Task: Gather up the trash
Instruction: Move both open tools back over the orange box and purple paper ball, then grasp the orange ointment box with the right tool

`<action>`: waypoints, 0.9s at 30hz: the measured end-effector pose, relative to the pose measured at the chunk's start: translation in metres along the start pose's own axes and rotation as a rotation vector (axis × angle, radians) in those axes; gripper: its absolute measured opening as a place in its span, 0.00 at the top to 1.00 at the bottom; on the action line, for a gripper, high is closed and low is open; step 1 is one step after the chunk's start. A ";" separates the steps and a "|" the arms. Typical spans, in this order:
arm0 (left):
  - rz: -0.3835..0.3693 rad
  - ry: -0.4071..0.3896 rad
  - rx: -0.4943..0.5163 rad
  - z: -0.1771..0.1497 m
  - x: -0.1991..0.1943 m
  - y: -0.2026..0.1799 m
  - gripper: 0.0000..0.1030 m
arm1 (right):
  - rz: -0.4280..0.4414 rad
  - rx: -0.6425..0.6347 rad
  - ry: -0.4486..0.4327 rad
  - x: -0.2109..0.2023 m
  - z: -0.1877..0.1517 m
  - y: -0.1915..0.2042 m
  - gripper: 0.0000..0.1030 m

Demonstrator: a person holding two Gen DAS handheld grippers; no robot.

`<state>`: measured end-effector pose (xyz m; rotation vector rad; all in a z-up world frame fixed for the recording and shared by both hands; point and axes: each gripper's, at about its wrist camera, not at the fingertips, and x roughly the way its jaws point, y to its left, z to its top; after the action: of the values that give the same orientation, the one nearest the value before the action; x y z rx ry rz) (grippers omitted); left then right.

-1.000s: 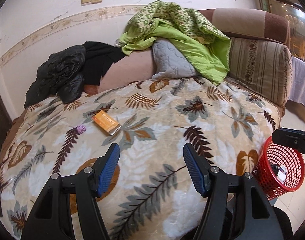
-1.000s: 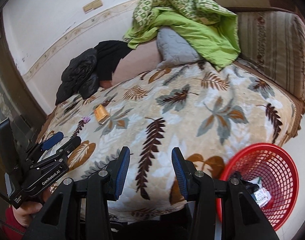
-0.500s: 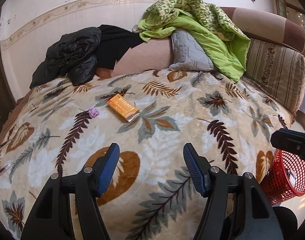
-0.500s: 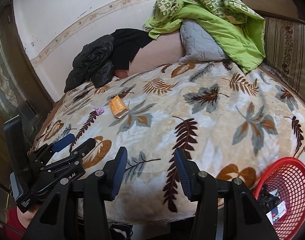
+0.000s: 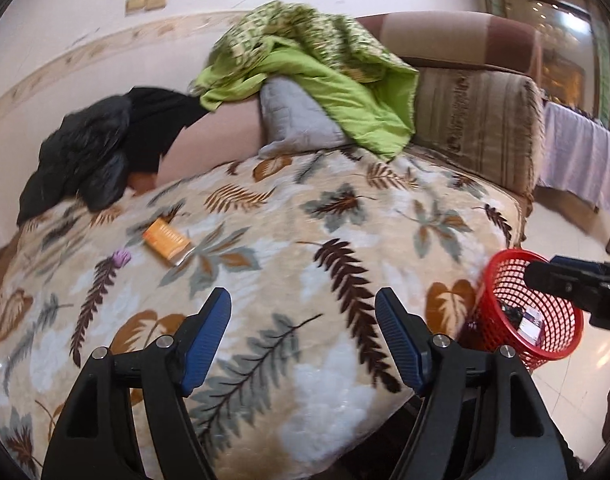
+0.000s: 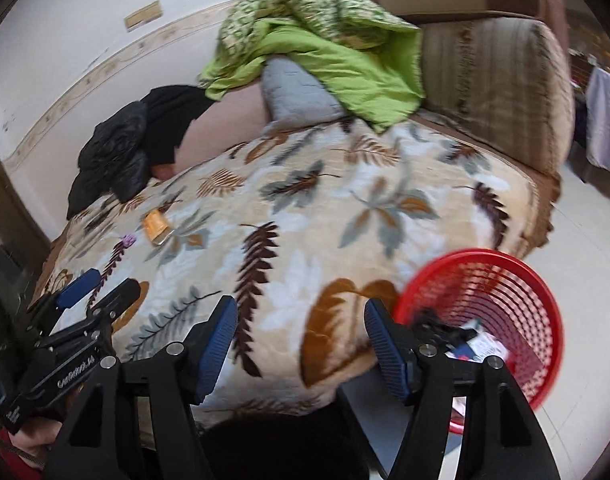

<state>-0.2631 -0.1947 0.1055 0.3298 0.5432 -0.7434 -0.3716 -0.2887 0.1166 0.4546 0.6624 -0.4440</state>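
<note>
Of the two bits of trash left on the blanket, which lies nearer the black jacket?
The orange box. It lies further up the blanket toward the black jacket, while the small purple scrap sits lower, nearer the left claw.

The blanket (image 5: 265, 288) looked like plush, fuzzy cloth. The basket (image 6: 517, 304) was glossy red plastic mesh. The orange box (image 5: 167, 241) seemed smooth card. The black jacket (image 5: 85, 160) had a shiny quilted finish; the green quilt (image 5: 325, 80) was matt cloth. The floor (image 5: 565, 236) was glossy.
</note>
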 end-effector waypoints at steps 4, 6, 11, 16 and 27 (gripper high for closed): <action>0.011 0.009 -0.038 0.004 0.001 0.011 0.28 | 0.068 -0.025 0.016 0.010 0.017 0.012 0.31; 0.024 0.024 -0.110 0.006 0.007 0.036 0.28 | 0.102 -0.072 0.014 0.023 0.032 0.030 0.30; 0.163 0.052 -0.318 0.001 0.022 0.137 0.28 | 0.200 -0.219 0.046 0.081 0.063 0.097 0.30; 0.257 0.141 -0.482 -0.018 0.049 0.234 0.28 | 0.322 -0.364 0.118 0.158 0.079 0.182 0.29; 0.216 0.199 -0.617 -0.014 0.106 0.326 0.28 | 0.295 -0.578 0.216 0.317 0.081 0.296 0.29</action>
<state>0.0295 -0.0199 0.0635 -0.1152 0.8784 -0.3079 0.0456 -0.1689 0.0376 0.0444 0.8787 0.0861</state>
